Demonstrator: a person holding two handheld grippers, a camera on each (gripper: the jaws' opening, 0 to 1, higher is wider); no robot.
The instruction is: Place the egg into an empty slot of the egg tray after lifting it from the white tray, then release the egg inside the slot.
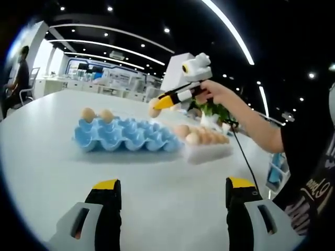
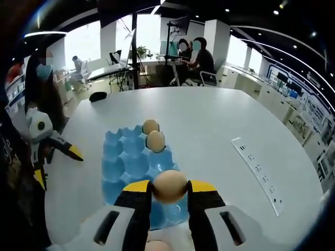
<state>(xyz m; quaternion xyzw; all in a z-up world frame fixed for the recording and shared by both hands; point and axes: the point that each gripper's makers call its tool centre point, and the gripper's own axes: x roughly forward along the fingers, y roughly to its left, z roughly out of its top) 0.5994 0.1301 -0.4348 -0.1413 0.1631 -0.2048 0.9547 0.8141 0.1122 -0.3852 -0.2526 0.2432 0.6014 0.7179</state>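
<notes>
Currently, the carrying step is judged to be in hand: an egg (image 2: 169,186) is pinched between the yellow-tipped jaws of the right gripper (image 2: 169,189) and is held in the air above the near end of the blue egg tray (image 2: 118,167). In the left gripper view the same right gripper (image 1: 155,108) is seen from the side, raised over the far edge of the blue egg tray (image 1: 125,137), with the egg (image 1: 153,111) at its tip. Two eggs (image 2: 155,140) are already seated in slots at the far end of the blue tray; the remaining slots appear empty. The white tray (image 1: 209,150), just beside the blue tray, is seen to hold several more eggs (image 1: 193,138). The left gripper (image 1: 172,194) is held spread, with nothing between its jaws, low over the bare white bench (image 1: 47,172) and well apart from both trays.

The next move is judged to call for the egg to be lowered over an empty slot until it is seated, and only then for the jaws to be parted gently, so that the shell is neither dropped nor tipped.

Partial lettering is visible on the person's dark sleeve (image 1: 314,193), but it cannot be read with confidence. A strip with small markings (image 2: 259,170) lies on the bench; its markings are too small to be read.
</notes>
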